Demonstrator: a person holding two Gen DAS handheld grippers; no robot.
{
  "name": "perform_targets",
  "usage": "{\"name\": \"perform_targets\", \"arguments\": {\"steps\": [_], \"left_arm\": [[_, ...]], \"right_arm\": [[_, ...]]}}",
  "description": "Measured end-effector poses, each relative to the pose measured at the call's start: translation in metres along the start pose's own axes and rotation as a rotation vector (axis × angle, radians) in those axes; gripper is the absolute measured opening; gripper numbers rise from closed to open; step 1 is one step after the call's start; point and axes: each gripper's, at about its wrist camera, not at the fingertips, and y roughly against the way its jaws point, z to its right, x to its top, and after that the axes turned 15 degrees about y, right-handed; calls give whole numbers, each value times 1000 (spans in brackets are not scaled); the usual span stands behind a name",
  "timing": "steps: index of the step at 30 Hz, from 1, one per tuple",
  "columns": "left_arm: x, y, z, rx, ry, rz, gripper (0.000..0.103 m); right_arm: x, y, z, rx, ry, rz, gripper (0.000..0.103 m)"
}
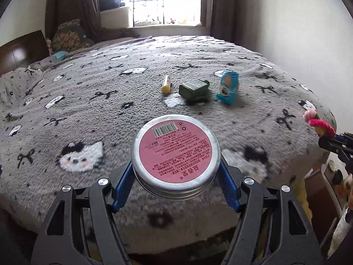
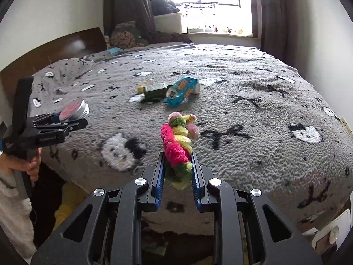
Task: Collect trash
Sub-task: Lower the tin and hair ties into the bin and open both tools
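My left gripper (image 1: 176, 172) is shut on a round metal tin (image 1: 175, 155) with a pink label, held above the bed's near edge; it also shows in the right wrist view (image 2: 75, 110). My right gripper (image 2: 177, 167) is shut on a fluffy pink, yellow and green yarn toy (image 2: 176, 141), also seen at the right edge of the left wrist view (image 1: 318, 125). On the grey blanket (image 1: 88, 101) lie a yellow tube (image 1: 166, 84), a dark green bottle (image 1: 193, 88) and a blue carton (image 1: 228, 87).
The bed has a dark headboard (image 2: 55, 53) and pillows (image 1: 19, 81) on the left. A window (image 1: 154, 0) with curtains is at the back. A white object (image 2: 326, 231) stands on the floor by the bed's right corner.
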Motion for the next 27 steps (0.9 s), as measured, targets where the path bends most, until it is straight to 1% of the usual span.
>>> {"name": "perform_targets", "arguments": {"steps": [5,9,13,17,20,23,27], "left_arm": [[-32,28,1,-20,4,0,66],[-61,36,-2,-20,12,-34,66],[-90,29,-9,0,30,-87,66],[-120,16,-13,-9,44,-168,66],[-139,10,-14,-24,44,-220,66],[-157,0,-11,-16,31,-263,66],[-176,-18,-10,-8,21,-325,66]], "right_arm": [[-12,16,-19,51,-2,23,23],[-26,17,-34,81,-2,1,23],[-41,8,-46,105,-7,-46,23],[-57,-4,-54,125,-23,-96,23],[-70,-14,-59,141,-37,-138,23],[-82,-27,-65,166,-40,-184,23],[-95,-45,-76,160,-17,-241,23]]}}
